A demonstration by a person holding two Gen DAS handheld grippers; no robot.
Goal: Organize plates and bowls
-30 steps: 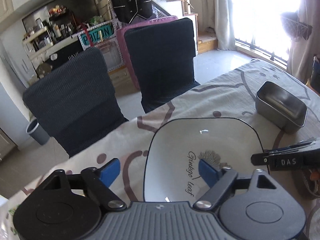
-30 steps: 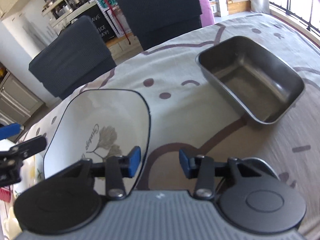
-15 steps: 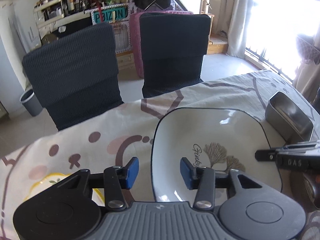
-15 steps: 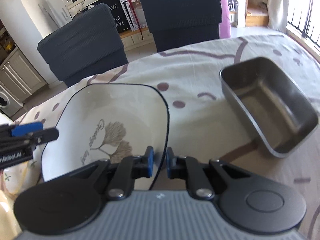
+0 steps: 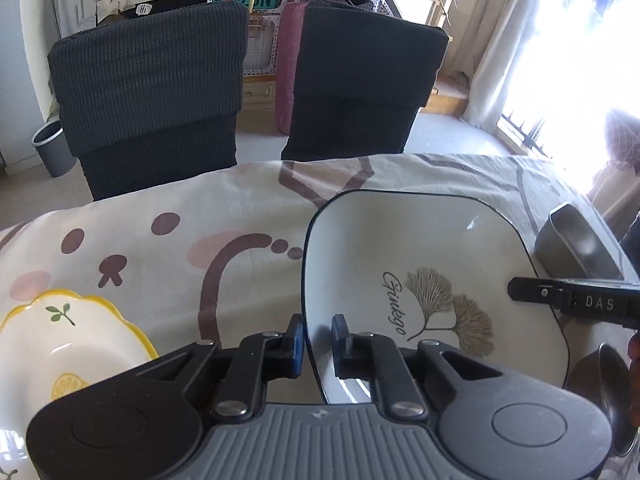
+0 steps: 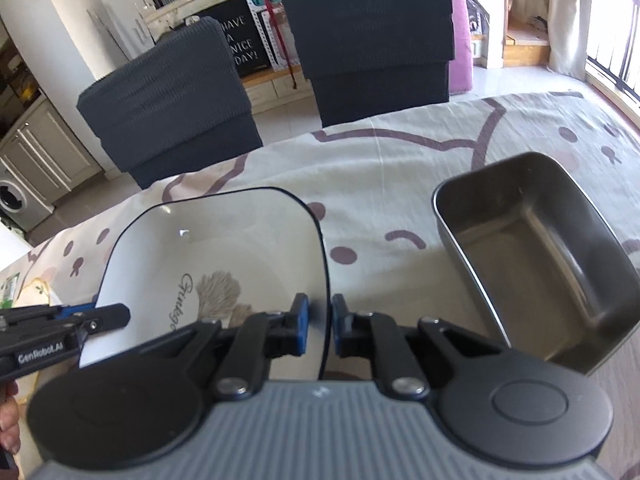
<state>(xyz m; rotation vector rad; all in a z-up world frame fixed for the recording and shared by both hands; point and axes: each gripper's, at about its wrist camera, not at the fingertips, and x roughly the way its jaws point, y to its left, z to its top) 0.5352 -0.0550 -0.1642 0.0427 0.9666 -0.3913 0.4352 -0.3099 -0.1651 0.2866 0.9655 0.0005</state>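
Two-handed grasp of the square white plate [image 5: 424, 264], printed with a ginkgo leaf, above the patterned tablecloth [image 5: 168, 216]. The left gripper [image 5: 318, 338] straddles the plate's left rim, fingers narrowed to either side of the edge, apparently just pinching it. The right gripper [image 6: 320, 326] pinches the opposite rim between its blue pads [image 6: 301, 322]. The plate thus lies directly ahead of both tools, spanning the space between them.

Left of the left gripper sits a yellow-rimmed dish [image 5: 68, 344]; right of the right gripper, a steel tray [image 6: 536, 256].

Step in hand: securing the plate for transfer. The next move probably calls for a level, synchronised lift toward a stacking place.

Compared with half a second earlier, the left fingers, then spread beside the rim, have closed about it; the right grip is unchanged.
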